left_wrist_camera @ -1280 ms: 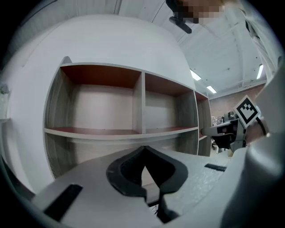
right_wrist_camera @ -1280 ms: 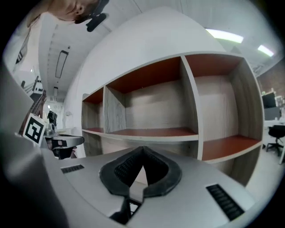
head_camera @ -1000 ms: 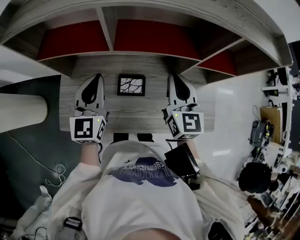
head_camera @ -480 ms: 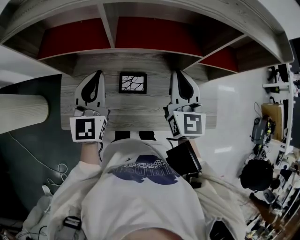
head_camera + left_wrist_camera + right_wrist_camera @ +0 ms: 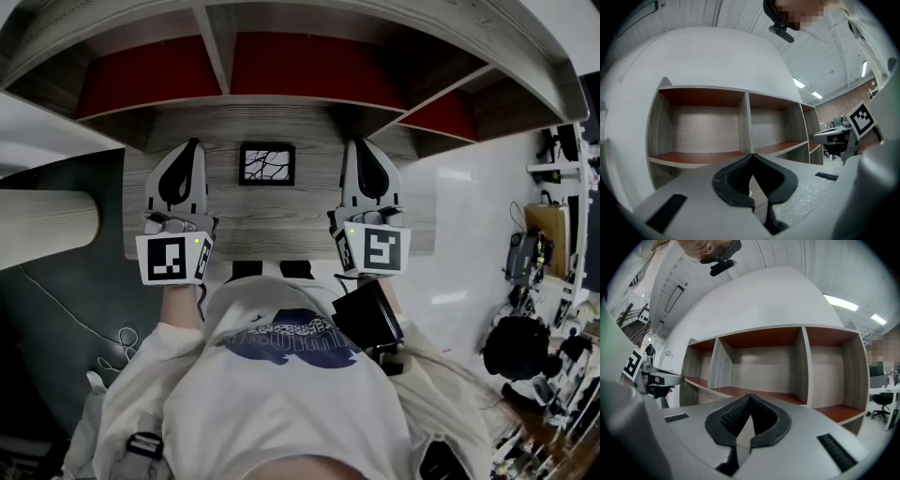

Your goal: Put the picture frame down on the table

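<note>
A small black picture frame with a white branch-like print lies flat on the grey wooden table, between the two grippers. My left gripper hovers to its left, shut, with nothing in it. My right gripper is to the frame's right, also shut and empty. In the left gripper view the dark fingertips meet at a point; in the right gripper view the fingertips do the same. Neither gripper view shows the frame.
A wooden shelf unit with red-backed open compartments stands at the table's far edge; its compartments look bare. A pale cylinder lies at the left. Office clutter fills the right side. A black device hangs at the person's waist.
The view has shifted slightly; both grippers stay beside the frame, the left one drifting a little towards the left. The frame stays where it is on the table.
</note>
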A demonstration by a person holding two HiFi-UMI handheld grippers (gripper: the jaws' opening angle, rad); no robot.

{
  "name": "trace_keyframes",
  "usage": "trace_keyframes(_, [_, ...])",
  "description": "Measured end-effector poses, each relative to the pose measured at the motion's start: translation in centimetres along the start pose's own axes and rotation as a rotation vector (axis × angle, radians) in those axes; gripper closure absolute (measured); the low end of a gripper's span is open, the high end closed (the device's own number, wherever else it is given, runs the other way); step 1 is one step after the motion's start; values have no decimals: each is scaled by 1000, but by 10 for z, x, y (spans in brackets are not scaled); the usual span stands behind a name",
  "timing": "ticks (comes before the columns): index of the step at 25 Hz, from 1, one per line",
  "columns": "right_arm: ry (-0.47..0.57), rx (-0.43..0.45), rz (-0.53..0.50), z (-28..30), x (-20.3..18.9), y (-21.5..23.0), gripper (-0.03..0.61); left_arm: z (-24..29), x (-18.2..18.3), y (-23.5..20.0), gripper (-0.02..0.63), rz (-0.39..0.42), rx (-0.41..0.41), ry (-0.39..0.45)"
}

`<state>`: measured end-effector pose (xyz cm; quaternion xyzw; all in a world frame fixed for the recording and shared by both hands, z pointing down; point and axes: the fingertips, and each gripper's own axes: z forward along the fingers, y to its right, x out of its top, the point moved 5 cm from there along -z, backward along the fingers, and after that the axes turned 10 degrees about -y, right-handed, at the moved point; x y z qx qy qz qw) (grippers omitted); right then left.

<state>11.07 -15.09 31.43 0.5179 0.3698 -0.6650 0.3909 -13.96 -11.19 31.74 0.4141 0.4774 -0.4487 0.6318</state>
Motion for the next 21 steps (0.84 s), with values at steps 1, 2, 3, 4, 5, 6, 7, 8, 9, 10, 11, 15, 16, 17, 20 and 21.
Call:
trace_keyframes(1, [1,-1,0,0,0,0,580,0,0,0,606,-2,1,0])
trace_keyframes(2, [3,-1,1,0,1,0,580,0,0,-1,606,-2,2,-1])
trace_keyframes(3, [4,-2,2,0,1,1,580,0,0,-1,606,0,3,-3])
trace_keyframes(4, [5,-3,3,0,1,1,580,0,0,-1,606,2,3,-3])
trace_keyframes(5, [6,-4,3,0,2,2,580,0,0,-1,606,3,4,-4])
trace_keyframes(6, [7,-6,1,1,2,2,580,0,0,-1,606,3,4,-3])
trace_keyframes(7, [7,-8,-1,1,2,3,580,0,0,-2,606,3,5,-3])
trace_keyframes(8, [8,-10,-4,1,3,3,580,0,0,-2,606,2,5,-3])
trace_keyframes(9, [9,-11,-6,1,3,4,580,0,0,-2,606,2,6,-4])
trace_keyframes(10, [11,-13,-9,0,4,4,580,0,0,-2,606,1,7,-5])
trace_keyframes(11, [12,-14,-14,0,4,4,580,-1,0,-2,606,1,8,-7])
trace_keyframes(15, [11,-20,-25,-2,5,5,580,-2,-1,-2,606,1,12,-10])
trace_keyframes(16, [11,-21,-27,-2,4,6,580,-1,-1,-1,606,-1,12,-9])
trace_keyframes(17, [11,-23,-28,-2,4,6,580,-1,-1,-1,606,-6,12,-8])
trace_keyframes(20, [13,-26,-30,-2,3,7,580,-2,0,-2,606,-35,9,1])
trace_keyframes(21, [13,-27,-31,-2,3,7,580,-2,0,-3,606,-44,9,4])
